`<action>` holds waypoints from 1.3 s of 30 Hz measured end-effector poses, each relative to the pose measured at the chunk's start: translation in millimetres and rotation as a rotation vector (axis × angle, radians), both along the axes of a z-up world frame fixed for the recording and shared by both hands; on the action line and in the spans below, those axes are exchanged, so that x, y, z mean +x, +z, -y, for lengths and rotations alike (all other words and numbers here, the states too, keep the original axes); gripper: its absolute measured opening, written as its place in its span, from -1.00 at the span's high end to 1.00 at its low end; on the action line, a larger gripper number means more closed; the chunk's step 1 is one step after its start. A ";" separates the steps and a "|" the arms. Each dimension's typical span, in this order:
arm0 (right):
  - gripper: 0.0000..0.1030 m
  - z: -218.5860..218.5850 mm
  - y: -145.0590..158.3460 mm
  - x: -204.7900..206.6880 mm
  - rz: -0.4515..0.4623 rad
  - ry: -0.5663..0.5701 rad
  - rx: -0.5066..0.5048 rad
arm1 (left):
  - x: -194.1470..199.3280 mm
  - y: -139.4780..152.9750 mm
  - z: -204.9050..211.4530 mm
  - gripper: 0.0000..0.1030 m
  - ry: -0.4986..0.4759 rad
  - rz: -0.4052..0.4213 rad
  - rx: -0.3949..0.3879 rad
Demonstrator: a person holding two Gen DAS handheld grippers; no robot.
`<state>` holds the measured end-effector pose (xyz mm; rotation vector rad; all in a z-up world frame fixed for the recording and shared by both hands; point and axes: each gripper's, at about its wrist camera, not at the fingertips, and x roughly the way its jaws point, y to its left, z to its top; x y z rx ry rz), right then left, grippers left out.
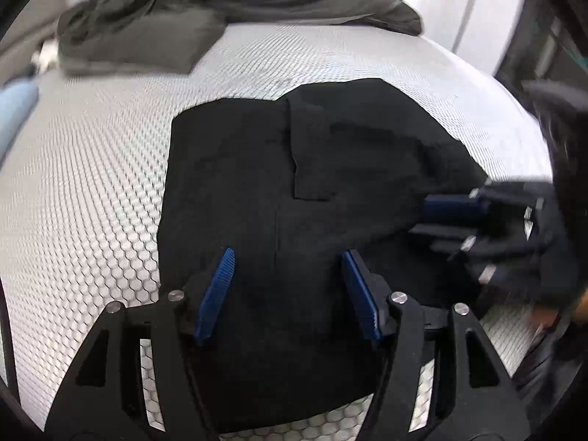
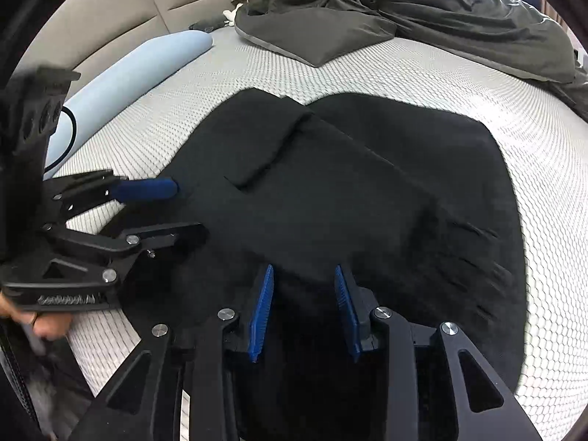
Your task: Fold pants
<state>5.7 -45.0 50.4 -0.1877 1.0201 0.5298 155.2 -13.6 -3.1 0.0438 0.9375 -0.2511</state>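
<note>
Black pants [image 1: 257,183] lie folded in a broad flat stack on the white hexagon-patterned mattress [image 1: 92,183]. My left gripper [image 1: 288,253] hovers over their near edge, its blue pads [image 1: 217,286] apart with only flat cloth below. At the pants' right edge the right gripper [image 1: 422,217] shows blurred. In the right wrist view the pants [image 2: 386,183] fill the middle, a folded layer lying across them. My right gripper [image 2: 304,270] stands open over the near part of the cloth, its pads not pressing it. Over the pants' left edge, the left gripper [image 2: 183,209] is open.
A crumpled dark grey duvet [image 2: 422,11] lies across the far side of the mattress [image 2: 551,220]. A light blue pillow [image 2: 128,73] rests at the left by the beige headboard [image 2: 110,7]. A person's hand [image 2: 40,321] holds the left tool.
</note>
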 end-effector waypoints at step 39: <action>-0.13 185.6 21.0 -81.6 -0.213 -0.231 0.464 | -27.7 -8.1 -84.3 -0.16 0.109 -0.142 -0.305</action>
